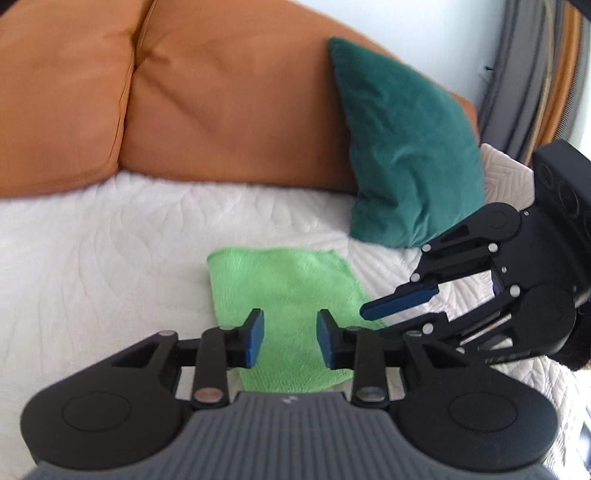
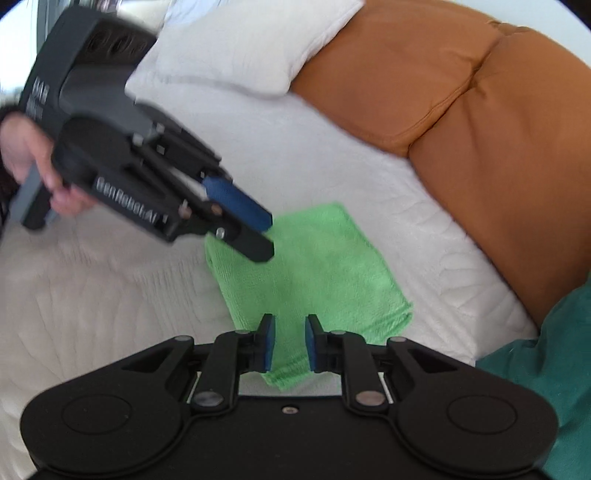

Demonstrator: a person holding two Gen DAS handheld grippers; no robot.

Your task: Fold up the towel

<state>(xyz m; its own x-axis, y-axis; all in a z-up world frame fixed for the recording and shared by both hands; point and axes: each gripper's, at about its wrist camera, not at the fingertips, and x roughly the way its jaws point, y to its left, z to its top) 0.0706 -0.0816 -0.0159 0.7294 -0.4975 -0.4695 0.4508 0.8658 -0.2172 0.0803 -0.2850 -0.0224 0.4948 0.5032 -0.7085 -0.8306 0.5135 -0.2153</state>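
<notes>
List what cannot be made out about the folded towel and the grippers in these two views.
- Left wrist view: green towel's near edge is hidden behind the left gripper.
- Right wrist view: towel's near corner sits behind the right gripper.
- Both views: layer count unreadable; motion blur.

- A white quilted cover [image 1: 92, 240] spreads over the seat of a sofa.
- Orange back cushions [image 1: 221, 110] line the rear.
- A teal velvet pillow [image 1: 402, 147] leans against them.
- A white pillow [image 2: 251, 40] lies at the far end.
- Pale wall [image 1: 424, 33], bright daylight.
</notes>
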